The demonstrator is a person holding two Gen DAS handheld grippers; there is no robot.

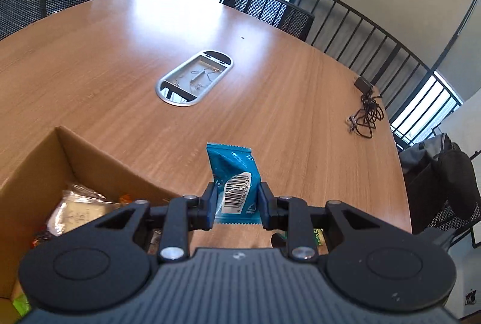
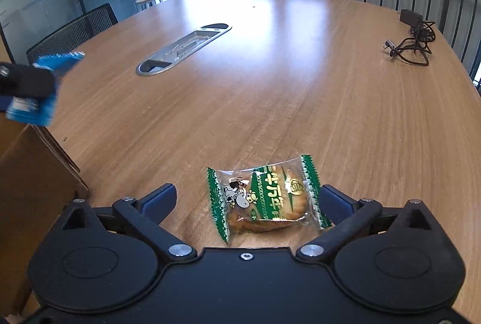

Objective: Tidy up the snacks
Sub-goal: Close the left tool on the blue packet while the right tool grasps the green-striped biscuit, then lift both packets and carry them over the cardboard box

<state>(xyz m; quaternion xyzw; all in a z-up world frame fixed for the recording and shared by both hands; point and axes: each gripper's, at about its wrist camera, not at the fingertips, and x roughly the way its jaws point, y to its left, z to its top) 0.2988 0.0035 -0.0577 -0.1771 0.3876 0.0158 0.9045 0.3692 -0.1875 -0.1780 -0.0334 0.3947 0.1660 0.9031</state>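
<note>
My left gripper is shut on a blue snack packet with a white barcode label, held upright above the wooden table just right of the cardboard box. The box holds several wrapped snacks. The right wrist view catches that same blue packet at the far left, blurred, over the box's edge. My right gripper stands open wide around a clear and green biscuit packet lying flat on the table; its pads are apart from the wrapper's ends.
A grey oval cable hatch is set into the middle of the wooden table. A black charger with coiled cable lies at the far right edge. Mesh chairs and a railing surround the table. A dark bag sits right.
</note>
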